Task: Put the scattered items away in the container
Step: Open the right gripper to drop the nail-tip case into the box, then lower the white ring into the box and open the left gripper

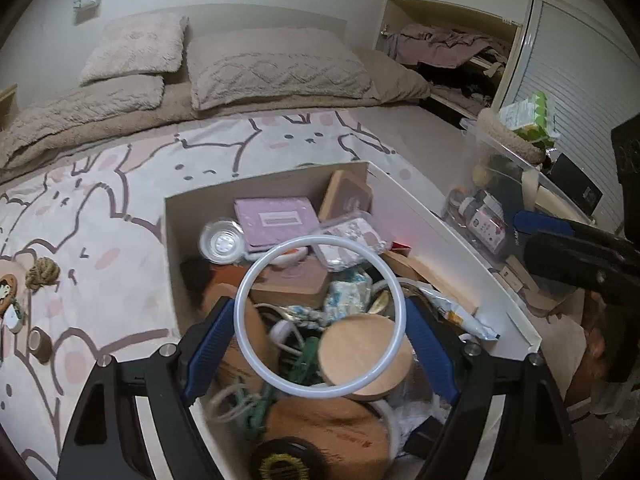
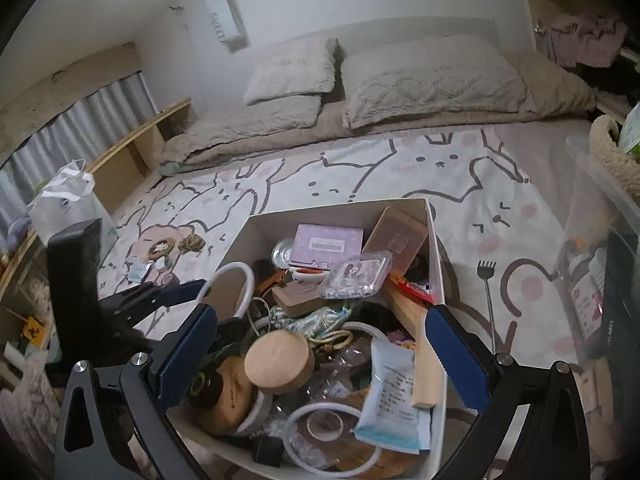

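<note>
My left gripper [image 1: 320, 314] is shut on a thin white ring [image 1: 256, 268], its blue pads pressing the ring's two sides, above an open white box [image 1: 444, 236] crammed with small items. In the right wrist view the ring [image 2: 244, 276] hangs over the box's left edge [image 2: 240, 240] in the left gripper [image 2: 188, 292]. My right gripper [image 2: 324, 336] is open above the box, with nothing between its pads; in the left wrist view the right gripper [image 1: 534, 236] shows at the right. A rope knot [image 2: 192, 243], a round wooden coaster [image 2: 162, 248] and a metal back scratcher [image 2: 489, 292] lie loose on the bedspread.
A clear plastic bin [image 1: 496, 160] full of things stands right of the box. A tape roll [image 1: 40, 344] lies on the bunny-print cover [image 1: 120, 208]. Pillows [image 2: 432, 80] line the far end of the bed. A white paper bag [image 2: 68, 208] sits at the left.
</note>
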A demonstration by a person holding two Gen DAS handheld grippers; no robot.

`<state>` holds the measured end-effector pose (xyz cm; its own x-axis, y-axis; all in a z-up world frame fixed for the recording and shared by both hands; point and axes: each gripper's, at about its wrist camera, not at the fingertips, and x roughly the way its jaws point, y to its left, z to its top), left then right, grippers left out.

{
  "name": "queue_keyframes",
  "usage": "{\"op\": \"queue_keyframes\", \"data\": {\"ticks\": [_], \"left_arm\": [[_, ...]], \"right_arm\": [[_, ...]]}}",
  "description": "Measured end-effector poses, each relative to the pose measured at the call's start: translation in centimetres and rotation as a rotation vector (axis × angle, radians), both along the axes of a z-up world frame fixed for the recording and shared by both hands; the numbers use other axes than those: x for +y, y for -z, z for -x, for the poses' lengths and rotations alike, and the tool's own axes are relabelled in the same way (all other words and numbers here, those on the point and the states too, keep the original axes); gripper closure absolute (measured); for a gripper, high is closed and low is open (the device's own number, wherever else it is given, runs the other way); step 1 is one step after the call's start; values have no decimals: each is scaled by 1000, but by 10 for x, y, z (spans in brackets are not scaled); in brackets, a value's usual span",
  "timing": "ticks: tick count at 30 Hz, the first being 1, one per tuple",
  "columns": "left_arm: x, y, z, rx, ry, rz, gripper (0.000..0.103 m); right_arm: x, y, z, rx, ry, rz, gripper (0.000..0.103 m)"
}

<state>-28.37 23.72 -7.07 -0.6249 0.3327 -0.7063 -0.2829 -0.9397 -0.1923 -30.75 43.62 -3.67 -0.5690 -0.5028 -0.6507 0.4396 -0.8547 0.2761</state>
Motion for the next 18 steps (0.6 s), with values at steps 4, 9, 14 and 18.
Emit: {"op": "queue_keyframes", "data": {"ticks": [4, 9, 14, 18], "left_arm": [[13, 7, 0, -36, 16, -9, 19], [27, 14, -1, -76, 26, -19, 19], [31, 19, -16, -105, 25, -17, 19], [35, 22, -29, -91, 36, 27, 19]], "right_arm": [[8, 8, -1, -8, 2, 2, 0], [24, 12, 6, -41, 42, 79, 0], [34, 9, 8, -18, 78, 77, 0], [36, 15, 10, -32, 82, 80, 0]]}}
